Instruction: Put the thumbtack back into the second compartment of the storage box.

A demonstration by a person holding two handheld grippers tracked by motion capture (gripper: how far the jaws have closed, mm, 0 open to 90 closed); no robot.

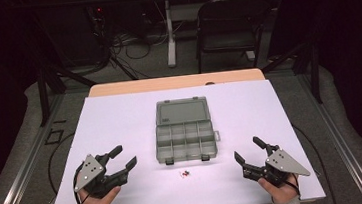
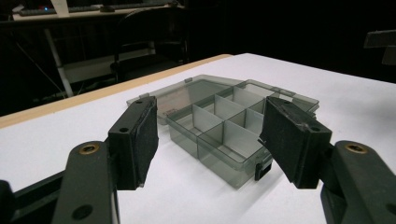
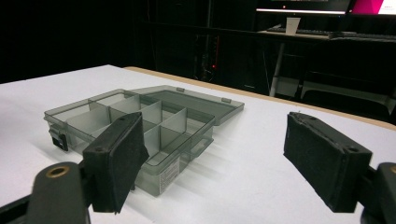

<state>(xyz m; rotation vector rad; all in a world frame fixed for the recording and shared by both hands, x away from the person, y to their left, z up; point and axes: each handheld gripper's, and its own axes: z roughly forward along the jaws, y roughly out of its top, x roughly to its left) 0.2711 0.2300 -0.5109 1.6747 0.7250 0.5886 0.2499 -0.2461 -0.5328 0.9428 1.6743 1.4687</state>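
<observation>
A clear grey compartment box lies open in the middle of the white table sheet, its lid folded flat toward the far side. The divided tray looks bare inside. A few tiny red and dark parts lie on the sheet just in front of the box. My left gripper rests at the near left, open, nothing between its pads. At the near right my right gripper is open too, jaws wide apart and bare, with one pad in front of the box.
The white sheet covers a wooden table. Beyond the far edge stand a black folding chair, a desk leg and loose cables on the floor. Metal rails run along both sides of the table.
</observation>
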